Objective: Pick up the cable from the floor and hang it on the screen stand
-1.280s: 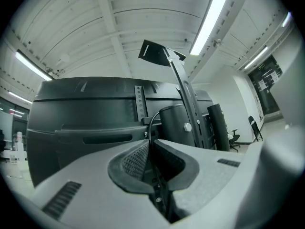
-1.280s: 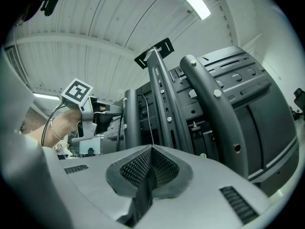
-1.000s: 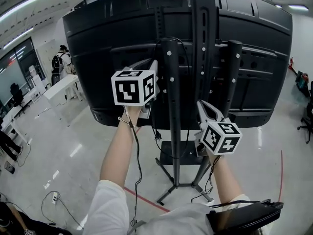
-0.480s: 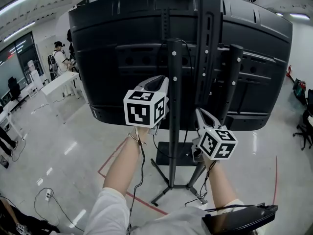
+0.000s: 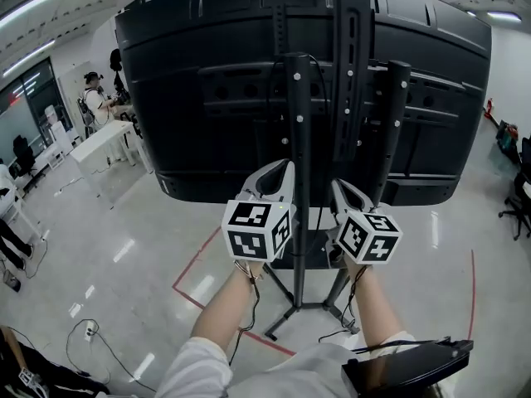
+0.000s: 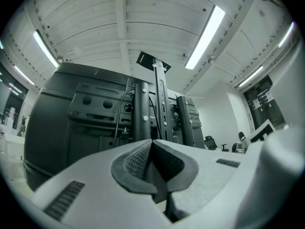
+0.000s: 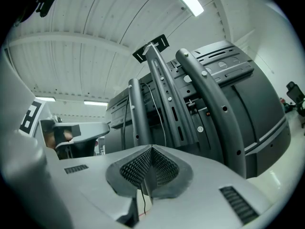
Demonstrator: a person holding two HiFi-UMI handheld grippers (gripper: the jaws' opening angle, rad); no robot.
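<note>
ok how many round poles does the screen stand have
2. One round pole left of the flat centre rail, beside the left gripper; the other right of it, by the right gripper. The screen may hide more.

Black screen [image 5: 207,98] on a black stand [image 5: 297,123]; a red line [image 5: 184,276] crosses the pale grey floor [image 5: 124,222].

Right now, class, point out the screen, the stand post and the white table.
screen [image 5: 207,98]: head view, on its black back panel
stand post [image 5: 299,148]: head view, halfway up the left upright
white table [image 5: 104,138]: head view, on its top
</note>
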